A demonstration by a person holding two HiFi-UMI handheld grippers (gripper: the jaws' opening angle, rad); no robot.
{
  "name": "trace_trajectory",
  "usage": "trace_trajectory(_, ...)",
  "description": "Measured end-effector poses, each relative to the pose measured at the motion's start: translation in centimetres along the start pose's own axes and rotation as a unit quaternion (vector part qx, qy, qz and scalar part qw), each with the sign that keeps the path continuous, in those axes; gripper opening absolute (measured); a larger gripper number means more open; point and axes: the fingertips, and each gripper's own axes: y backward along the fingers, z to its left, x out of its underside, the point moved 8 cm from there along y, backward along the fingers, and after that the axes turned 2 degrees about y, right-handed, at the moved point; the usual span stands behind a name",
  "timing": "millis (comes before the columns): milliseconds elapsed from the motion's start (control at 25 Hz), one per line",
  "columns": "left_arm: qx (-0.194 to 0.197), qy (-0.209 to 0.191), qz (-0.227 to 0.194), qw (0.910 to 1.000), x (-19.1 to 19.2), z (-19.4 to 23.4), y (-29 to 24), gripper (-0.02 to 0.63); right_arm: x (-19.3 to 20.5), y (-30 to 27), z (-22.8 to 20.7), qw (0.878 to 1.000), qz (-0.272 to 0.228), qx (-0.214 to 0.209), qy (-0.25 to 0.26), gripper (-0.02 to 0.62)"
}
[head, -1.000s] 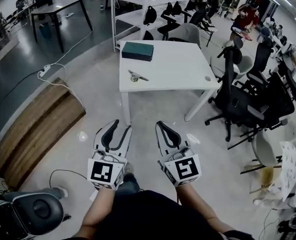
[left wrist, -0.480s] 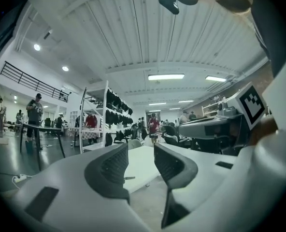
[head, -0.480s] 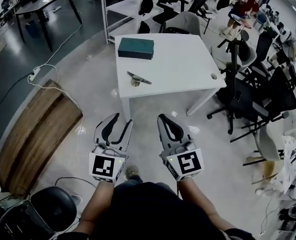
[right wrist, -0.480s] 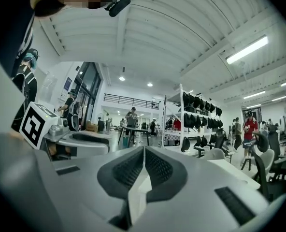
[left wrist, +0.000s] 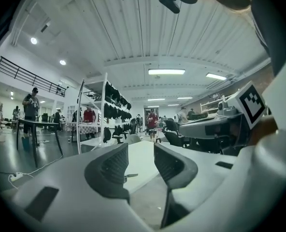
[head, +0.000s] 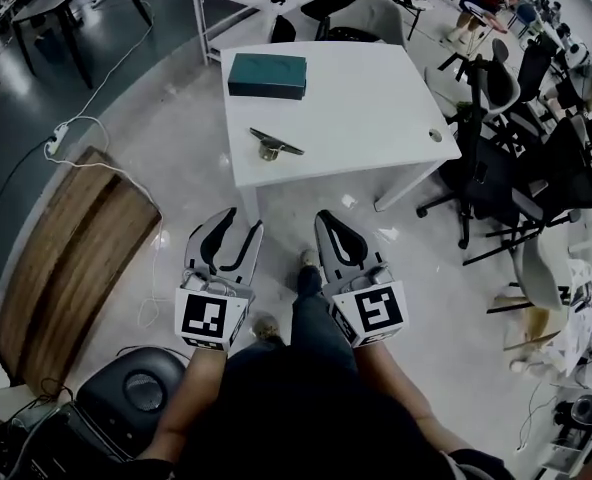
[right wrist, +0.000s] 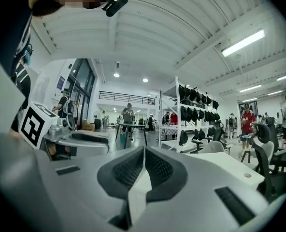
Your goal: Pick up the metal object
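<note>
A small grey metal object lies on the white square surface, close to its near left edge. A flat teal rectangular box sits farther back, near the far left corner and apart from the metal object. Both tools are held over the pale floor, short of the surface and well apart from the metal object. The left hand-held gripper has its jaws spread a moderate way with nothing between them; through the gap its own view shows the metal object in the distance. The right hand-held gripper has its jaws pressed together, empty. Black office chairs crowd the right side.
</note>
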Motion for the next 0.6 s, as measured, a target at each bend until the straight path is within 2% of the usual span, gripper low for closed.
trace_trajectory(240,-0.016,0.006,0.012,0.9998,1.4,2.7,-5.7,0.144,1.5,-6.0,-3.9,1.0,0.005,-0.023,0.021,0.029)
trace_trajectory(360,-0.026,0.004,0.015,0.9995,1.8,4.6,-9.8,0.144,2.5,-9.9,-6.6,0.999,0.021,-0.035,0.015,0.029)
trace_trajectory(600,-0.025,-0.011,0.067,0.9974,4.4,7.7,-17.8,0.144,4.7,-17.8,-12.1,0.996,0.053,-0.072,0.024,0.028)
